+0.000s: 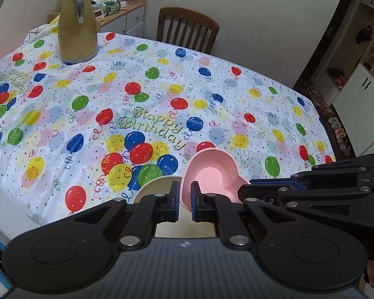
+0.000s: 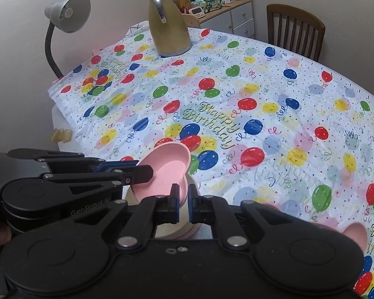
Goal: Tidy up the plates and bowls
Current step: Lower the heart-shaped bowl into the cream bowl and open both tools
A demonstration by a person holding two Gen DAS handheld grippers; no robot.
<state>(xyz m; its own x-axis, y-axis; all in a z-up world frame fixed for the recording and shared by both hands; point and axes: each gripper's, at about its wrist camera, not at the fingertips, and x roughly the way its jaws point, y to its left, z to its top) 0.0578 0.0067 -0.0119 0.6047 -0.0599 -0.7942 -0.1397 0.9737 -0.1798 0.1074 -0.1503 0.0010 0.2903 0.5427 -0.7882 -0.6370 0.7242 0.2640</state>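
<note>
Both claws, the left claw (image 1: 185, 199) and the right claw (image 2: 183, 200), clamp opposite rims of the pink heart-shaped bowl (image 1: 209, 174); it looks light, stiff plastic, best pinched at its thin rim.

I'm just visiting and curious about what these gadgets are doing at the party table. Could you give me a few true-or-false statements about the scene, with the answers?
1. Both grippers clamp the rim of the same pink bowl. True: left gripper, right gripper.
2. The bowl is round. False: it is heart-shaped.
3. A gold jug stands at the far end of the tablecloth. True.
4. The chair is white plastic. False: it is brown wood with a slatted back.
5. The lamp hangs from the ceiling. False: it rises on a bendy neck beside the table.
</note>
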